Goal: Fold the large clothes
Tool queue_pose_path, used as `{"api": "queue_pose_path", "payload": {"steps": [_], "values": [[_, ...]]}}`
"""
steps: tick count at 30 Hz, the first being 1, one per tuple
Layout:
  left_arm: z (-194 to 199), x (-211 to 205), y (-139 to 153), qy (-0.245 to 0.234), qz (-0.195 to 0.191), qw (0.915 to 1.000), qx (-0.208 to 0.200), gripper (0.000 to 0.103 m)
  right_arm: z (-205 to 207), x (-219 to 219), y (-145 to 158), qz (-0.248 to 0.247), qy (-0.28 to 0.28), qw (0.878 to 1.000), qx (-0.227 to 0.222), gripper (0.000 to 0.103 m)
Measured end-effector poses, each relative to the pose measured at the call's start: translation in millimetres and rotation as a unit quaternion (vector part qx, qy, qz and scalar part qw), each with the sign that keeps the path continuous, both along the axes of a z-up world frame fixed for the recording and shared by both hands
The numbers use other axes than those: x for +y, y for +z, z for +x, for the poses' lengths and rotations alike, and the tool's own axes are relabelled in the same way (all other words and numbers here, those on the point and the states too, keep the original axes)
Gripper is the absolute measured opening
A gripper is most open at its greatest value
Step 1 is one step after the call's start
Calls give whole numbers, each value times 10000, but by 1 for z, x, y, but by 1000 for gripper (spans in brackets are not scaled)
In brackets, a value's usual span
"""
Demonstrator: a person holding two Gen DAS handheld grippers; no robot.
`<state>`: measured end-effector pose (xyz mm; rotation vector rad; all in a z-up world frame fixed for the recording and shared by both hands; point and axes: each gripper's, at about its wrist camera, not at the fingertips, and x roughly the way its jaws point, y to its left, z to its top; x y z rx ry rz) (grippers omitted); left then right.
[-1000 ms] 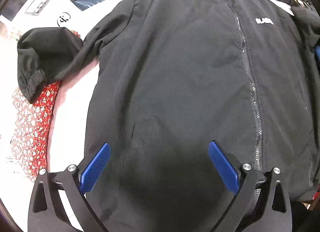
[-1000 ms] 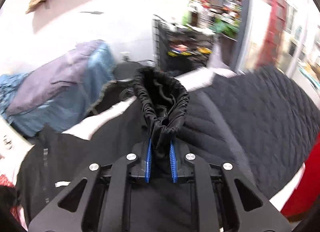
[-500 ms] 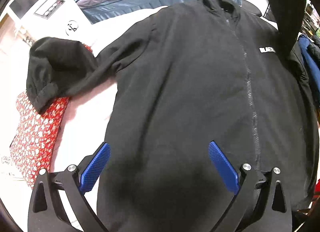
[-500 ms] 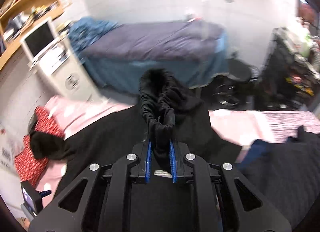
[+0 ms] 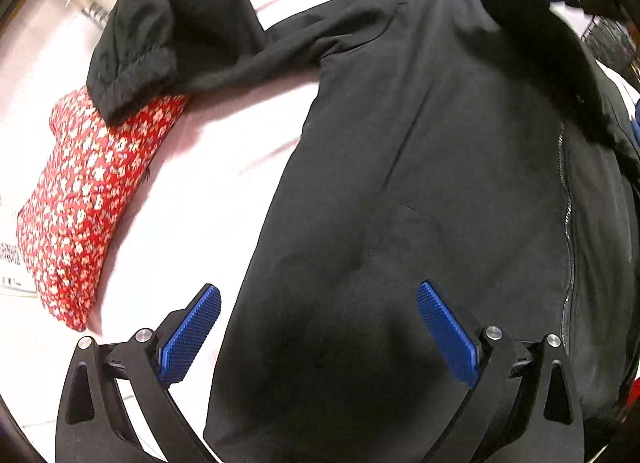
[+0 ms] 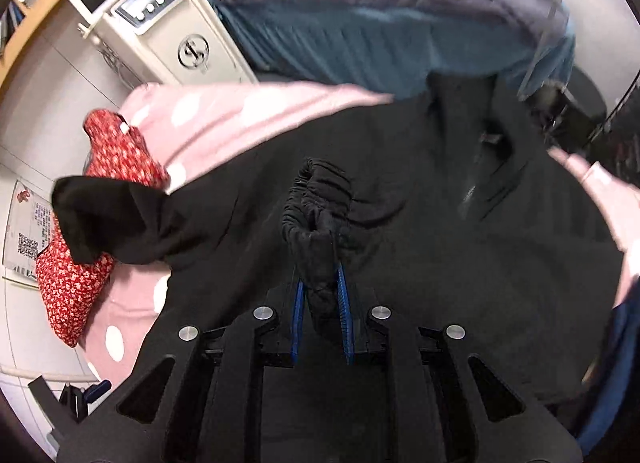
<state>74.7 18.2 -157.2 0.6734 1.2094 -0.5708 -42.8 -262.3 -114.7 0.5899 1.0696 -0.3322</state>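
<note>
A black zip jacket [image 5: 420, 143] lies front up on a pink dotted cover [image 5: 208, 191]. Its left sleeve [image 5: 168, 31] stretches out to the left, its cuff resting on a red floral garment [image 5: 80, 199]. My left gripper [image 5: 318, 315] is open and empty, low over the jacket's lower left side. My right gripper [image 6: 320, 291] is shut on the jacket's right sleeve cuff [image 6: 316, 215] and holds it over the jacket's chest [image 6: 440, 243]. That sleeve shows as a dark blurred band in the left wrist view [image 5: 552, 55].
A bed with grey and teal covers [image 6: 380, 15] stands behind the pink surface. A cream machine with a screen [image 6: 152, 15] stands at the back left. A blue garment [image 6: 612, 375] lies at the right edge. A printed sheet [image 6: 28, 239] lies left of the red garment.
My right gripper has swung the sleeve cuff from the right side across and down over the jacket's chest. My left gripper has shifted left and lower over the hem, still open.
</note>
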Motion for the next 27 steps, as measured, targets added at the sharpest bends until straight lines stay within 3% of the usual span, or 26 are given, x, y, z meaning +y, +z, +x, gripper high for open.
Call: {"api": "queue_pose_path", "payload": {"steps": [1, 2, 3, 9, 12, 16, 18, 22, 27], "values": [[2, 0, -1, 59, 15, 10000, 27, 97, 6, 4, -7, 150, 63, 9998, 81, 36], [4, 0, -2, 113, 39, 9999, 44, 97, 9, 10, -15, 359, 151, 9991, 150, 62], [5, 0, -2, 154, 57, 9998, 55, 97, 10, 14, -19, 457, 197, 9987, 135, 79], [1, -26, 0, -101, 69, 9999, 67, 97, -21, 28, -31, 328, 257, 9991, 19, 79], [0, -45, 4, -318, 29, 9995, -28, 97, -60, 6, -42, 451, -334, 9984, 56, 79], [-1, -86, 13, -679, -201, 9974, -112, 97, -114, -39, -47, 43, -1237, 9921, 216, 79], [-1, -110, 20, -846, -393, 9956, -122, 97, -142, -64, -52, -273, -1608, 9855, 462, 79], [-8, -179, 33, -1315, -794, 9879, -229, 97, -167, -90, -77, -366, -1745, 9788, 1007, 79], [-28, -263, 16, -1880, -763, 9789, -227, 97, -183, -94, -112, -406, -1693, 9708, 1650, 79]]}}
